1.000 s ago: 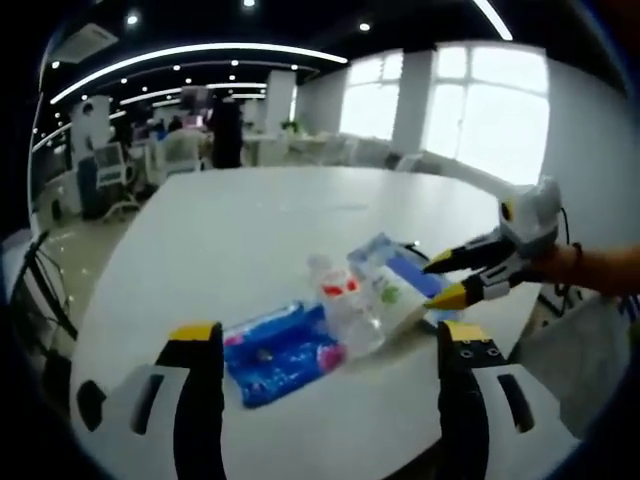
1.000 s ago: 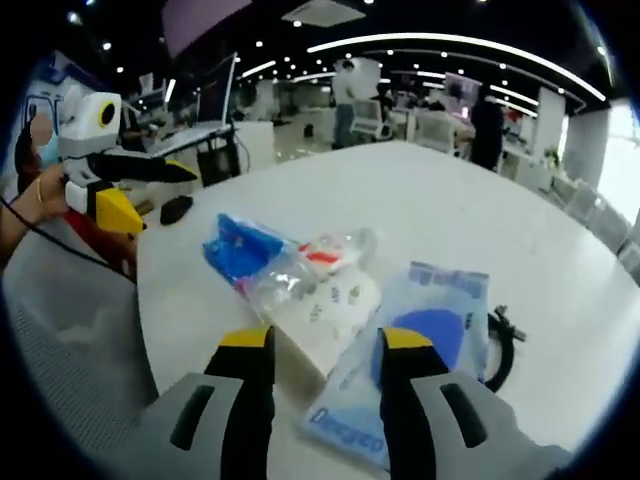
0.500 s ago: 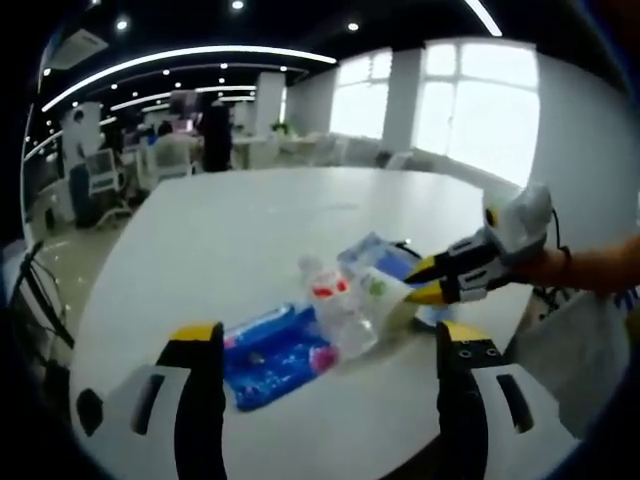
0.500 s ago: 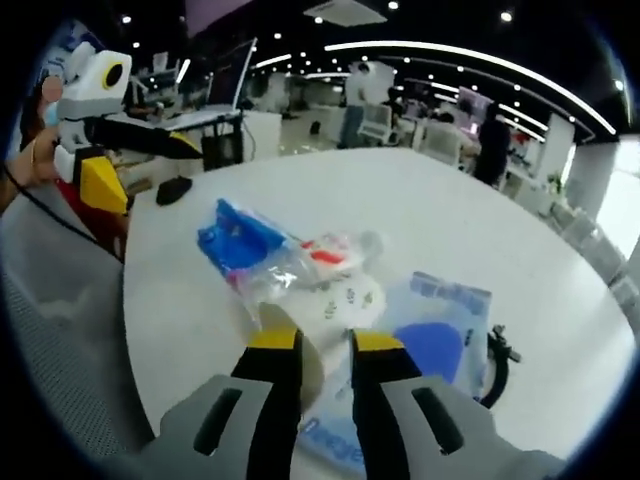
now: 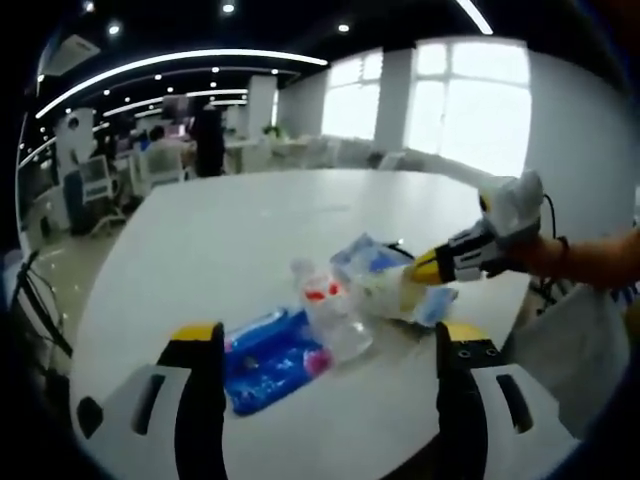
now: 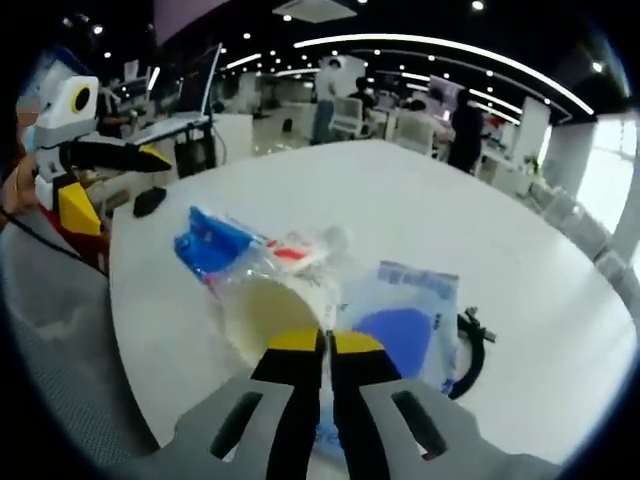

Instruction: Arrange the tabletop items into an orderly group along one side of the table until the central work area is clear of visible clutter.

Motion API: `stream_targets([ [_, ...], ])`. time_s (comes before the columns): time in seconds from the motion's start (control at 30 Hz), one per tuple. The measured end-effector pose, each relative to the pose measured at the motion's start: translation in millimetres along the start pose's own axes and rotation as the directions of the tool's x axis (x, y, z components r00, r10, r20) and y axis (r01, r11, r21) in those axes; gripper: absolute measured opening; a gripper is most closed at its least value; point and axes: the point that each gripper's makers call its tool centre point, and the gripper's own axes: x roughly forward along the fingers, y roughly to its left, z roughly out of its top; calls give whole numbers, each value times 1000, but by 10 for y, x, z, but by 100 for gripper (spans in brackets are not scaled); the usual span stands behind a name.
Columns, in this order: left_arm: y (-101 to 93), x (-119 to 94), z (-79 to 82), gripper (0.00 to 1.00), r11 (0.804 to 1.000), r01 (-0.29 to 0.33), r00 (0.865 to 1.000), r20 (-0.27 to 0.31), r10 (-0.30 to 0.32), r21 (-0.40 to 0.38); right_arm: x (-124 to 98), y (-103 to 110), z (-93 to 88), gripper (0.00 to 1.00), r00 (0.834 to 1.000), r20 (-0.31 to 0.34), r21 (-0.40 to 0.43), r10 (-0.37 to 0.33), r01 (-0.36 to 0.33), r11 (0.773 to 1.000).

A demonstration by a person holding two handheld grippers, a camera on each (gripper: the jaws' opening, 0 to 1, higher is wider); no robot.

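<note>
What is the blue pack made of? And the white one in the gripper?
The blue pack looks like shiny plastic film: it glints and wrinkles. The white pack, pinched by the right gripper, looks like soft plastic or paper, matte and curling where lifted; hard to tell which.

Office desks (image 6: 190, 125), standing people (image 6: 465, 125), bright windows (image 5: 470, 100)

far table (image 5: 300, 215) bare, packets (image 5: 275, 355) crowding near edge

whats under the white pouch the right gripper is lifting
The right gripper is shut on the white pouch, raising its edge. Behind it lie a clear packet and a blue pack; beside it a blue-printed bag. The table directly beneath is hidden.
</note>
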Motion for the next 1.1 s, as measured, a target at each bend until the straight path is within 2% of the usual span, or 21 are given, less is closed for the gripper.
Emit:
stream_targets([
  [0.13, -21, -8, 34, 84, 1000, 9, 1000, 14, -9, 11, -69, 11, 82, 2, 998, 36, 150, 43, -48, 987],
  [0.23, -50, -16, 67, 83, 1000, 19, 999, 29, -19, 23, -138, -38, 133, 2, 999, 34, 127, 25, -30, 992],
  [0.3, -78, -13, 81, 83, 999, 28, 999, 34, -29, 35, -192, -35, 174, 1, 999, 41, 149, 27, -32, 988],
  [0.4, -147, -12, 110, 83, 997, 49, 998, 42, -52, 67, -259, 60, 250, 1, 995, 62, 249, 74, -87, 964],
  [0.53, -185, -28, 170, 81, 992, 57, 996, 66, -64, 114, -327, 137, 322, 1, 993, 61, 295, 105, -118, 948],
  [0.6, -221, -38, 204, 82, 988, 63, 994, 75, -75, 144, -375, 200, 362, 1, 989, 58, 343, 135, -147, 928],
  [0.63, -250, -38, 244, 83, 982, 71, 992, 91, -88, 174, -404, 273, 408, 1, 981, 73, 377, 182, -196, 905],
  [0.7, -341, -47, 326, 85, 970, 85, 985, 126, -116, 227, -450, 346, 457, 1, 970, 84, 436, 226, -240, 867],
  [0.77, -412, -56, 346, 85, 956, 92, 983, 128, -132, 280, -496, 390, 490, 1, 964, 83, 462, 254, -263, 847],
  [0.9, -521, -56, 359, 86, 941, 129, 975, 133, -178, 312, -565, 469, 525, 1, 956, 62, 482, 287, -281, 830],
  [0.93, -550, -59, 372, 85, 936, 136, 972, 140, -190, 323, -584, 508, 529, 1, 951, 51, 497, 305, -289, 818],
  [1.0, -639, -65, 394, 84, 918, 159, 963, 149, -226, 363, -617, 581, 527, 1, 941, 30, 505, 337, -305, 807],
  [1.1, -708, -53, 359, 82, 902, 179, 960, 130, -247, 394, -654, 668, 517, 1, 933, -1, 485, 360, -315, 816],
])
